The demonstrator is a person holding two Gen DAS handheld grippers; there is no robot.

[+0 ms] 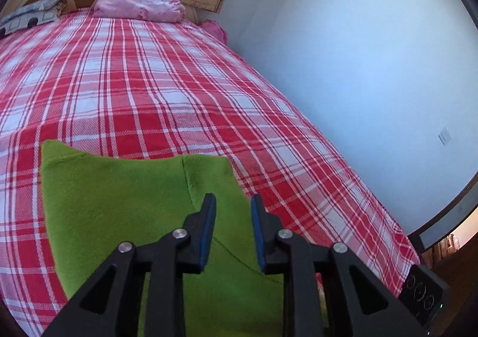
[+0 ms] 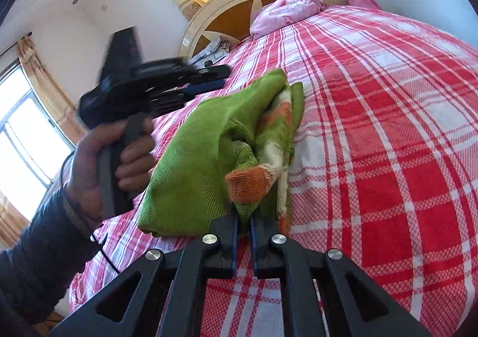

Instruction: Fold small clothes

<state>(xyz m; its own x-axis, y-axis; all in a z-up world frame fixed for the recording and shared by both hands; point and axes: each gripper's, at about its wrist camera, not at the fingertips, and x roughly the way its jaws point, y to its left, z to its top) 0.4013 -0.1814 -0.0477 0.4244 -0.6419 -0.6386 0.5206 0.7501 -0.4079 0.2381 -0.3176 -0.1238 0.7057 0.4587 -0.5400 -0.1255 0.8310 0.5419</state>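
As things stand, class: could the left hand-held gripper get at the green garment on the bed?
Probably yes. The left hand-held gripper is open right over the green garment, with nothing between them; the right hand-held gripper pinches its other edge.

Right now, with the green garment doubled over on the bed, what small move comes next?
Probably release the right tool: it is shut on the green garment, which lies bunched on the plaid bedspread, while the left tool is open above it, gripping nothing.
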